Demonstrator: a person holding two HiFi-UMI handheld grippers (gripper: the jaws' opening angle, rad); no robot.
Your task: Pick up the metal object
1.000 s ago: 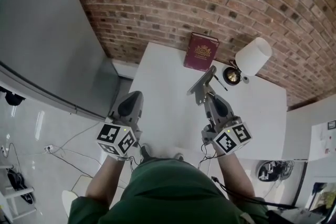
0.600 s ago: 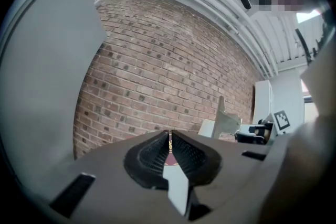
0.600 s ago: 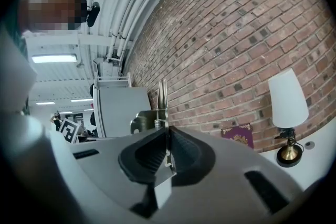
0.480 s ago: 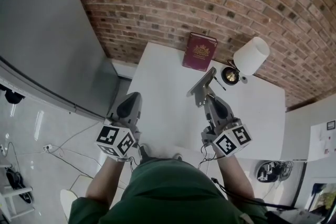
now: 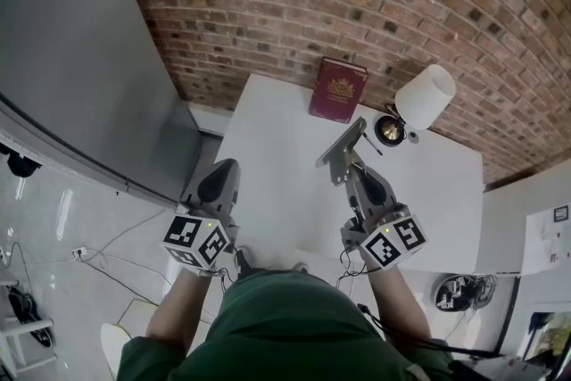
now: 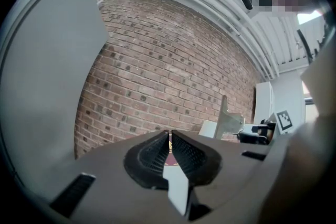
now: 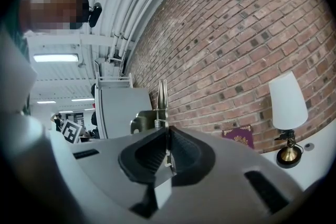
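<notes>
The flat grey metal bracket (image 5: 342, 152) sat just right of the head view's centre, tilted over the white table (image 5: 268, 201). Its lower end was pinched between the jaws of the right gripper (image 5: 359, 177). In the right gripper view it rose edge-on, thin and upright, from the jaws clamped on it. The left gripper (image 5: 220, 174), at lower left by the table's edge, had its jaws pressed together on nothing. Toward the upper middle, a maroon book with a gold crest (image 5: 338, 89) lay near the red brick wall (image 5: 268, 4). A white-shaded lamp on a brass base (image 5: 425, 96) stood to the book's right.
</notes>
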